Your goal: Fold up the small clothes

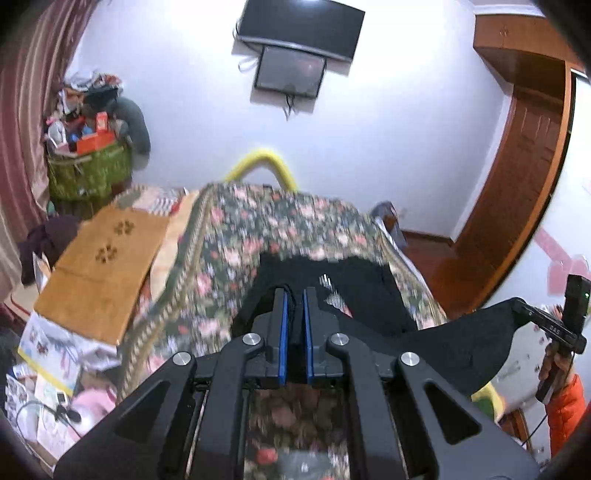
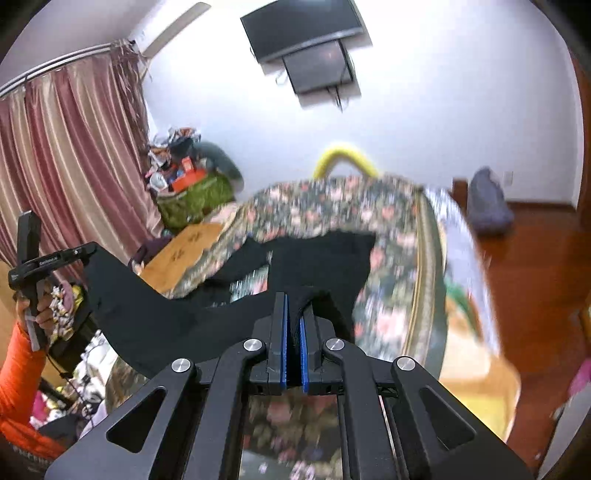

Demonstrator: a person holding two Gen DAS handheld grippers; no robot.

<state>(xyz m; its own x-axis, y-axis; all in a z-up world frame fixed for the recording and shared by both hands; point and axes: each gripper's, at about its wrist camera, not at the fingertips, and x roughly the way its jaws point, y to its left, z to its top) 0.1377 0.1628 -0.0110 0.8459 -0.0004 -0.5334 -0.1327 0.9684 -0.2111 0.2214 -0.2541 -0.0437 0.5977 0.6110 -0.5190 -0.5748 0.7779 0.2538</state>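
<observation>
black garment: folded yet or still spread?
Spread, not folded: the black garment hangs stretched between the left gripper and right gripper, above the floral bed.

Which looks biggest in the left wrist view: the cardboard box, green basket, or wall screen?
As they appear:
1. cardboard box
2. wall screen
3. green basket
The box lies nearer the camera, so true sizes stay unsure.

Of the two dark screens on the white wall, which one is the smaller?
The lower flat dark screen, hanging just under the wide curved black television, is the smaller one.
</observation>
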